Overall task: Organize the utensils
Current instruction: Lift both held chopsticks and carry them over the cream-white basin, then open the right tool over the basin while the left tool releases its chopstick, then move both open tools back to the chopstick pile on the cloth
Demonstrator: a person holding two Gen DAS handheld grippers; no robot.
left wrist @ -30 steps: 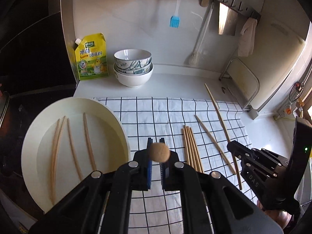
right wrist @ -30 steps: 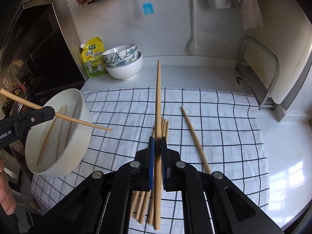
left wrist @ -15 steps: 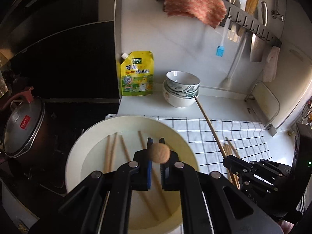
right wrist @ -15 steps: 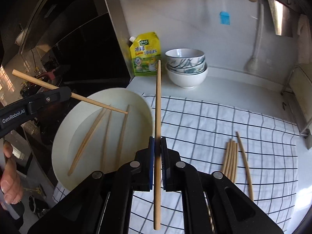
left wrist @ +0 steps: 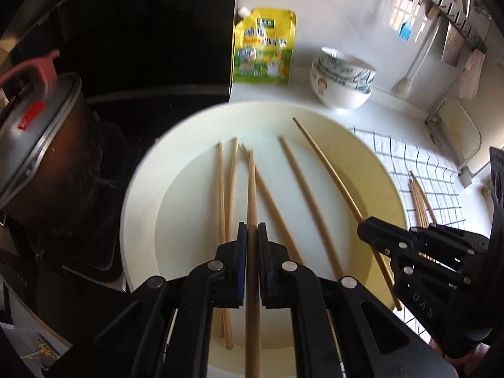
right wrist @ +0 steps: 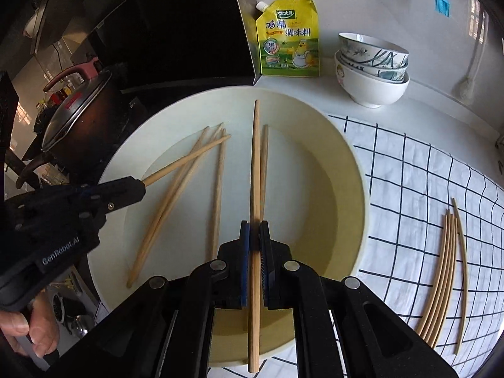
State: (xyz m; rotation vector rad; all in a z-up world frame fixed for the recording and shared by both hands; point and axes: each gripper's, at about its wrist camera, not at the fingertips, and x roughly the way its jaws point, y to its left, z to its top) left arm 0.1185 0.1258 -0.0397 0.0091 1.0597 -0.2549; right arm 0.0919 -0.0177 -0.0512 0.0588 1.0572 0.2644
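Observation:
A large cream bowl [left wrist: 148, 189] [right wrist: 352, 170] holds several loose wooden chopsticks [left wrist: 302, 195] [right wrist: 217, 189]. My left gripper [left wrist: 251, 236] is shut on one chopstick [left wrist: 252, 189] and holds it over the bowl, pointing into it. It also shows in the right wrist view [right wrist: 138, 186] at the bowl's left rim. My right gripper [right wrist: 254, 233] is shut on another chopstick [right wrist: 255, 163] over the bowl's middle. It shows in the left wrist view [left wrist: 365, 223] with its chopstick [left wrist: 327, 163] slanting across the bowl. More chopsticks [right wrist: 441, 271] [left wrist: 419, 195] lie bundled on the checked cloth [right wrist: 409, 189].
A dark lidded pot [left wrist: 41, 145] [right wrist: 75, 110] stands left of the bowl on the stove. A yellow seasoning pouch [right wrist: 288, 37] and stacked patterned bowls [right wrist: 373, 66] stand at the back wall. A rack [left wrist: 453, 138] stands at the far right.
Both grippers have moved left and down over the cream bowl with their chopsticks. The left chopstick, seen end-on before, now points forward into the bowl.

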